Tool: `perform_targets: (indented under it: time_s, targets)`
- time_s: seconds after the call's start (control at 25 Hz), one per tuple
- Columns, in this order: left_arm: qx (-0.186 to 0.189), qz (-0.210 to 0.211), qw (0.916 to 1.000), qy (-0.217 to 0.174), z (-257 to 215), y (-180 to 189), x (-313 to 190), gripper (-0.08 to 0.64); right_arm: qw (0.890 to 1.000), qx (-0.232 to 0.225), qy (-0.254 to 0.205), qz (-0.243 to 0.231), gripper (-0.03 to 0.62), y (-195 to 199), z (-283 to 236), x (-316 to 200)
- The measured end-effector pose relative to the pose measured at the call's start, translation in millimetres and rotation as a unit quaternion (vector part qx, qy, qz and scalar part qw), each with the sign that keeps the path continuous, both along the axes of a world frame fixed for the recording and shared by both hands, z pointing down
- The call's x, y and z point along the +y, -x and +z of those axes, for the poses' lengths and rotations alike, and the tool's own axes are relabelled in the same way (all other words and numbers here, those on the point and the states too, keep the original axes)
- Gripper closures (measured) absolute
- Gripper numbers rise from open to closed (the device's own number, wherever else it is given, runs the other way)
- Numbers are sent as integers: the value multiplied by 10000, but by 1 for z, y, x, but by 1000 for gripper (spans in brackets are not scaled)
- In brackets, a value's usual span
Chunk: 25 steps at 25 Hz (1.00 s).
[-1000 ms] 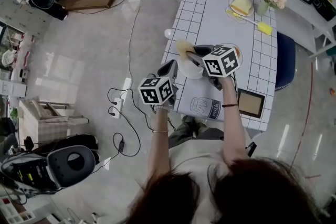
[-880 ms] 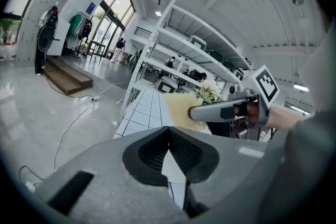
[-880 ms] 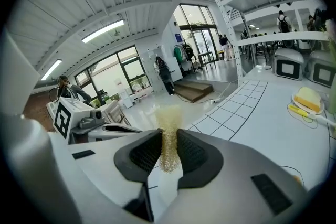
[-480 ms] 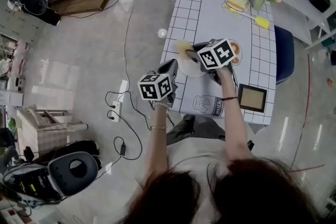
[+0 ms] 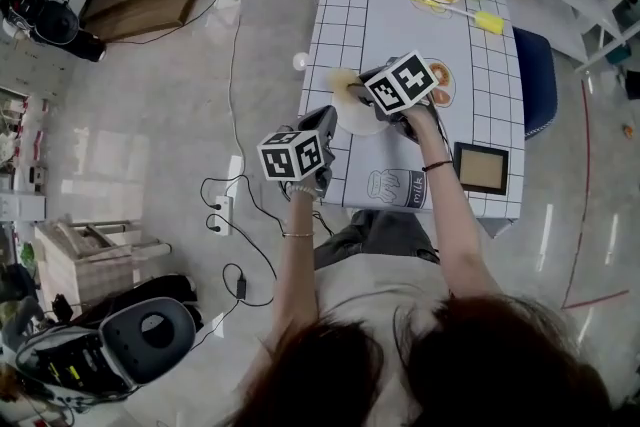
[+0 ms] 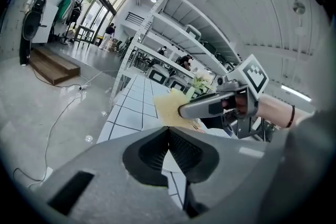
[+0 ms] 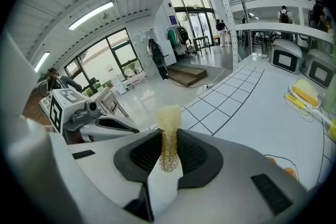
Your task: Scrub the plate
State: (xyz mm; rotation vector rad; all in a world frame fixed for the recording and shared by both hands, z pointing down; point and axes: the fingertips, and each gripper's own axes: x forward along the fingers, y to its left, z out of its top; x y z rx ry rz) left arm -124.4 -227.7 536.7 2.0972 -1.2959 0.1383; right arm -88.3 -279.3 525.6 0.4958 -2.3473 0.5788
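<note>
At the near left edge of the gridded surface sits the plate, a plain white disc; whether it rests flat or is lifted slightly cannot be told from above. The left tool comes at the plate from its near-left side. Its jaws are drawn together with almost no gap and seem to pinch the plate's rim, though the rim itself is hard to pick out between them. The right tool reaches across the plate from the right, and its jaws are clamped on a yellow mesh scrubber.

The scrubber stands out of the jaws lengthwise, in line with the tool. Its free end pokes past the plate's far-left rim — over the edge more than on the face.

The scrubbing stroke looks ready to begin. The next move turns on one relation: the plate's face lies back toward the person from the scrubber's tip. So the right hand likely needs to draw the scrubber inward and press down, while the left tool steadies the rim — a loose grip there would let the plate skid.
</note>
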Motion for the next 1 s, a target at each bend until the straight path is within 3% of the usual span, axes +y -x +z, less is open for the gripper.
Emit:
perform_targets:
  time_s: [0.36, 1.0]
  targets:
    - [19, 7, 9999, 115, 10, -2, 2, 549, 9974, 589, 369, -174, 512, -5, 25, -4]
    - [100, 14, 9997, 234, 19, 0, -5, 549, 9918, 1056, 635, -328, 512, 4, 39, -10]
